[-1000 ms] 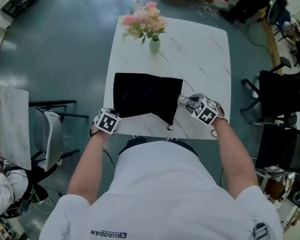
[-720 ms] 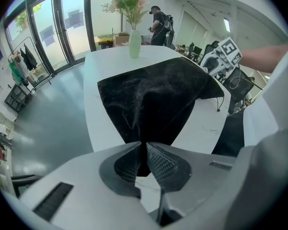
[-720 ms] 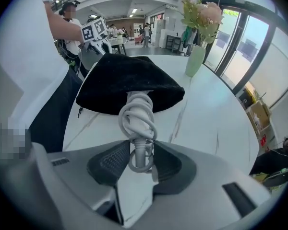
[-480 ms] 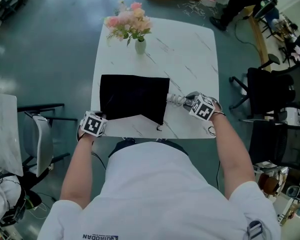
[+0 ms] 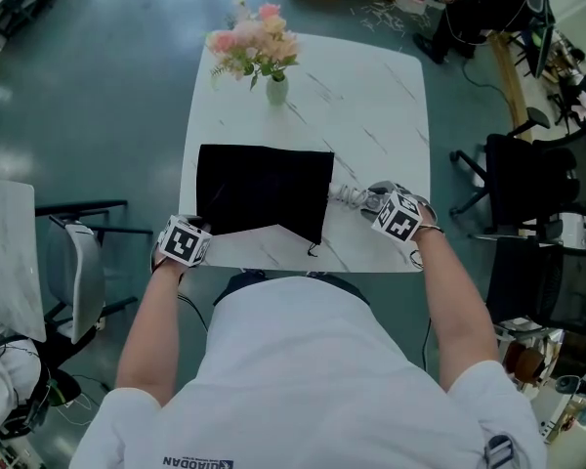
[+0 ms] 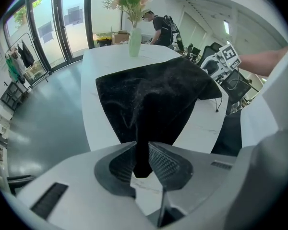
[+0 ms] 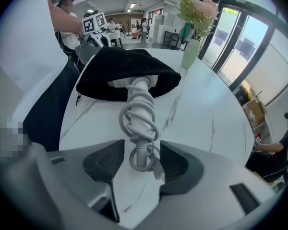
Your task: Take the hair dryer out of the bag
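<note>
Since the earlier frame my right claw (image 7: 143, 164) has drawn away from the bag (image 5: 264, 189) toward the right edge of the bench (image 5: 371, 96), and more of the dryer (image 7: 139, 104) now shows outside the bag's mouth. That claw's jaws have just been opening. They now stand apart on either side of the dryer's handle, with a gap showing at each pad, so the handle lies between them ungripped.

The handle is wound with its pale cord (image 7: 127, 123) and rests on the bench top. The dryer's white body is partly inside the mouth of the black bag, which faces the right edge.

My left claw (image 6: 143, 163) is at the near edge, toward the near-left corner. Its jaws have just eased open a little, yet the pads press on a fold of the bag's fabric and hold that corner lifted off the bench. The rest of the bag lies flat on the left half of the bench.

A vase (image 5: 276, 88) of flowers stands near the far-left corner, well apart from both claws.
</note>
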### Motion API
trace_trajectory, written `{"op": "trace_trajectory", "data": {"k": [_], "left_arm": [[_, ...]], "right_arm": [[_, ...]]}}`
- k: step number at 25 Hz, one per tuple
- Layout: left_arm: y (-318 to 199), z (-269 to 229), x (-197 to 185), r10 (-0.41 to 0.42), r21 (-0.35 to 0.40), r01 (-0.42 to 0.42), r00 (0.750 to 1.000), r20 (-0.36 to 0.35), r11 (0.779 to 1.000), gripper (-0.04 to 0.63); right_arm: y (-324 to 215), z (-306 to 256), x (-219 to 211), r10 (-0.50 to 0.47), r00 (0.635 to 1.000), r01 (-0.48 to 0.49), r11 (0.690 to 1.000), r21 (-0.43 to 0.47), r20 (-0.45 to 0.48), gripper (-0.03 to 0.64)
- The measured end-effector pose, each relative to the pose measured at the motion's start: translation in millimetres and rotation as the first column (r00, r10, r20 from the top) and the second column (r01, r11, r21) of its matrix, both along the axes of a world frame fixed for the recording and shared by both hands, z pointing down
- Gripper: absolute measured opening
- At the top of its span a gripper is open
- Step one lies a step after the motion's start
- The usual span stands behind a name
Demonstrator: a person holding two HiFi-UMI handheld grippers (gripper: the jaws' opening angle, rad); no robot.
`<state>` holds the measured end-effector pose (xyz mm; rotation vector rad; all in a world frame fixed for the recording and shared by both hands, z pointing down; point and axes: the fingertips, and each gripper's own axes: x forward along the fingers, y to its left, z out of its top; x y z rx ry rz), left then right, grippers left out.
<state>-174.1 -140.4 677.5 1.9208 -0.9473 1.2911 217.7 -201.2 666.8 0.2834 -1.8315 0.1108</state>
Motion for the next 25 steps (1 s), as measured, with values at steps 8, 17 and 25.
{"op": "trace_trajectory", "data": {"k": [8,17,25], "left_arm": [[-17.7,-55.3,33.8,0.094,0.107,-0.076,0.981,-0.168,0.991,0.155],[-76.1,-66.9,130.5,0.401,0.187,-0.373,0.905,-0.143,0.909,0.174],[-74.0,-18.3,155.3,0.533,0.031,-0.532,0.842,-0.087,0.846,0.187]], "right_arm": [[-0.5,-41.5,-17.8,0.053,0.993,-0.058,0.997,0.044,0.109,0.279],[-16.8,-40.5,-78.2,0.027,0.991,-0.032,0.999,0.040,0.130,0.278],[-18.4,-17.9,-91.2,-0.011,0.999,0.011,1.000,-0.005,0.031,0.278]]}}
